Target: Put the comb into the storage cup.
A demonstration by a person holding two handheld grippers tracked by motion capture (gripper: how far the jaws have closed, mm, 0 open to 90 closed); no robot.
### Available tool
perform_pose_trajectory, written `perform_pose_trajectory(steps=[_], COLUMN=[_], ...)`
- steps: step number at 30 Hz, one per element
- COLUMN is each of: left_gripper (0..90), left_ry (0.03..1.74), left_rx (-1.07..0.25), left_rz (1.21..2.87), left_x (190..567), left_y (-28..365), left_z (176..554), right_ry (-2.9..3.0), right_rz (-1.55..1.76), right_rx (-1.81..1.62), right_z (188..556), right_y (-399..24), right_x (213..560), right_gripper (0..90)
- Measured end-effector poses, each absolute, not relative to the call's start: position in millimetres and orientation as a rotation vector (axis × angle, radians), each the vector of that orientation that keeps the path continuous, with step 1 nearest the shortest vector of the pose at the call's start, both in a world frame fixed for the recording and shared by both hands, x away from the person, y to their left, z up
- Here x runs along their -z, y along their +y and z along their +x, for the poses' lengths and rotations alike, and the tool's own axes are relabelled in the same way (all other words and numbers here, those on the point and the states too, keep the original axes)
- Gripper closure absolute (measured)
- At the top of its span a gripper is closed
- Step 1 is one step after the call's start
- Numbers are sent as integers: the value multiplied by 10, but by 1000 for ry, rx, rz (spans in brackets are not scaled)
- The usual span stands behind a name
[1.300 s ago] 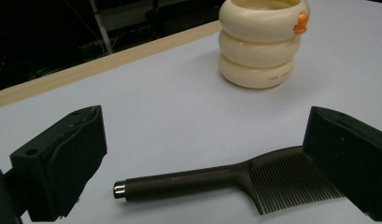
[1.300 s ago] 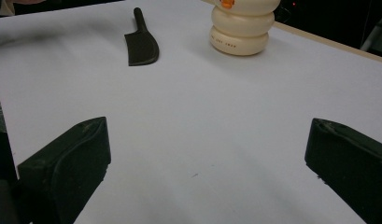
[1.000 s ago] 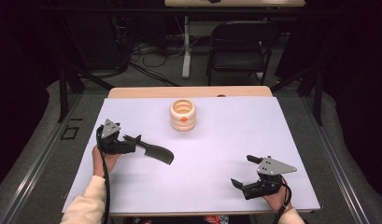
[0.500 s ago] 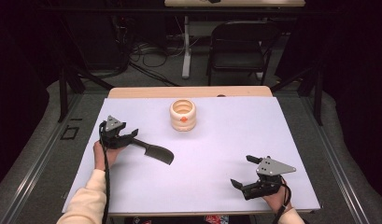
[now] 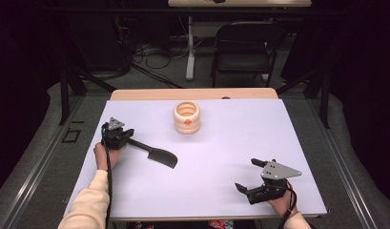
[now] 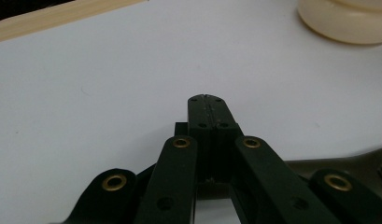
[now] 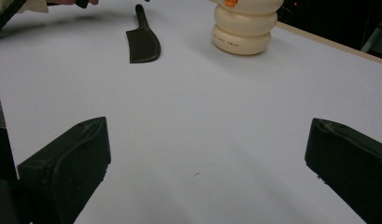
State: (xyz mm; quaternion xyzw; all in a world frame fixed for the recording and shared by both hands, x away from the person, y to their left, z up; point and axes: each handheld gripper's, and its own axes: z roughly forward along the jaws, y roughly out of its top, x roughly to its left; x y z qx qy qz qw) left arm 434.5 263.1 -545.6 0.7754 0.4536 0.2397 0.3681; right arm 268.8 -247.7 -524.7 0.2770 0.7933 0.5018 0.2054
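Left hand-held gripper (image 5: 128, 138) closed on spatula (image 5: 154, 153) handle.

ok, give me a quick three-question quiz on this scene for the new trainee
1. True or false: the jaws of the right gripper are shut.
2. Where is the blade of the black spatula? A) inside the cream ribbed container. B) on the white table. C) between the right gripper's jaws.
3. What colour is the mark on the container's side?

Key: 1. False, they stand wide apart with nothing between them. 2. B. 3. Orange.
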Motion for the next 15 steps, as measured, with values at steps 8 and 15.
perform_pose_trajectory(steps=[8,15], left_gripper=[900,900], left_ry=[1161,1138], left_rx=[-616,-623], left_rz=[2051,2121], left_x=[5507,5531], left_y=[2606,2599], left_z=[4388,4372], right_ry=[2212,2204], right_rz=[774,771], right_rx=[-1398,-1399], right_z=[2682,2679], right_y=[-2480,-2489], right_x=[5247,5243], right_gripper=[0,0])
